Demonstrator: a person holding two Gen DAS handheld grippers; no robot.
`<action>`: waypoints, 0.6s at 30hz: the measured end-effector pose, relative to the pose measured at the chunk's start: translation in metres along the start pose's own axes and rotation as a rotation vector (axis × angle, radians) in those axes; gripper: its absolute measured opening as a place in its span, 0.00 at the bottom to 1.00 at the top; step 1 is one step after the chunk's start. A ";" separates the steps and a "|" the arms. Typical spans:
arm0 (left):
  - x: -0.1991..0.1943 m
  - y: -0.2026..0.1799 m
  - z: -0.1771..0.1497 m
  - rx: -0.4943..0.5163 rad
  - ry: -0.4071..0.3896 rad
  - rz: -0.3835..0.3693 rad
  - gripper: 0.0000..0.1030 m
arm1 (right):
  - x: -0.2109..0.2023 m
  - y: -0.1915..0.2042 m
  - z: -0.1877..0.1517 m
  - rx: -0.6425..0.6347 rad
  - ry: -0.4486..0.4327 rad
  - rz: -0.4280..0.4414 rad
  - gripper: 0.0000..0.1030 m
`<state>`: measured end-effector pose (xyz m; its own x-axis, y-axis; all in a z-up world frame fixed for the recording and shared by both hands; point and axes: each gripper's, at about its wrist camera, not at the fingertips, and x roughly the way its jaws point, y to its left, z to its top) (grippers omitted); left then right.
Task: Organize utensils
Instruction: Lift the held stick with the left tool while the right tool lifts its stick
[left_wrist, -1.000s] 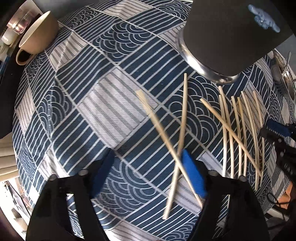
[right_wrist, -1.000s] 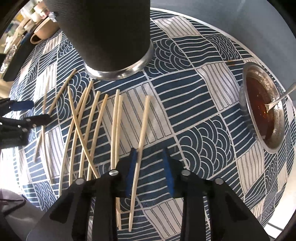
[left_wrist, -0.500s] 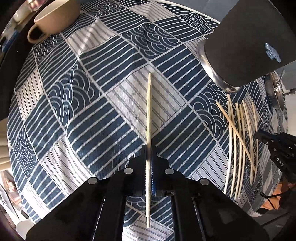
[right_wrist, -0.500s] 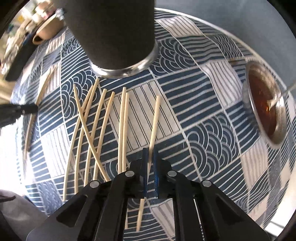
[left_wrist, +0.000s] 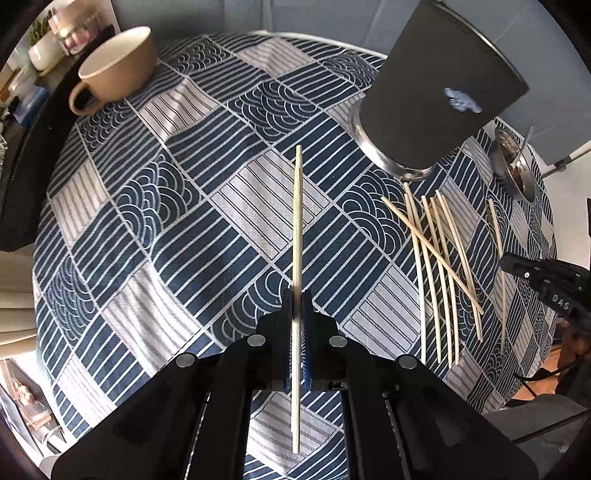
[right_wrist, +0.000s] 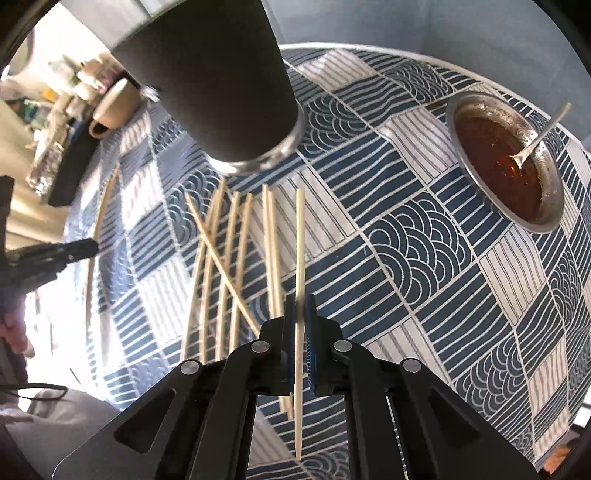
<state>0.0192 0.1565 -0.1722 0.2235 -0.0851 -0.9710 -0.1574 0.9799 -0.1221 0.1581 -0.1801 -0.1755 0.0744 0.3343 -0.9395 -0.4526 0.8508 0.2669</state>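
While each gripper holds a single chopstick pinched tight in its fingers, we should carry both to the dark cup without loosening. Our left gripper clamps its chopstick near mid-length, clear above the surface; our right gripper clamps another chopstick beside the loose chopsticks. We tip each upright over the rim before letting go.

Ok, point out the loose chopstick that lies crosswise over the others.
The diagonal chopstick in the pile below the black cup: it slants across its roughly parallel neighbours.
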 end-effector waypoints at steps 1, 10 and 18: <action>-0.003 0.002 0.001 0.000 -0.001 -0.005 0.05 | -0.005 -0.002 -0.003 0.000 -0.009 0.003 0.05; -0.017 -0.016 -0.016 -0.015 0.011 -0.001 0.05 | -0.027 0.004 -0.017 -0.009 -0.069 -0.010 0.05; -0.034 -0.025 -0.028 0.042 -0.031 -0.031 0.05 | -0.033 0.012 -0.029 -0.024 -0.087 -0.010 0.05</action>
<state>-0.0115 0.1297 -0.1417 0.2574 -0.1101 -0.9600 -0.1093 0.9838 -0.1421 0.1241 -0.1928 -0.1472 0.1553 0.3606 -0.9197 -0.4726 0.8447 0.2513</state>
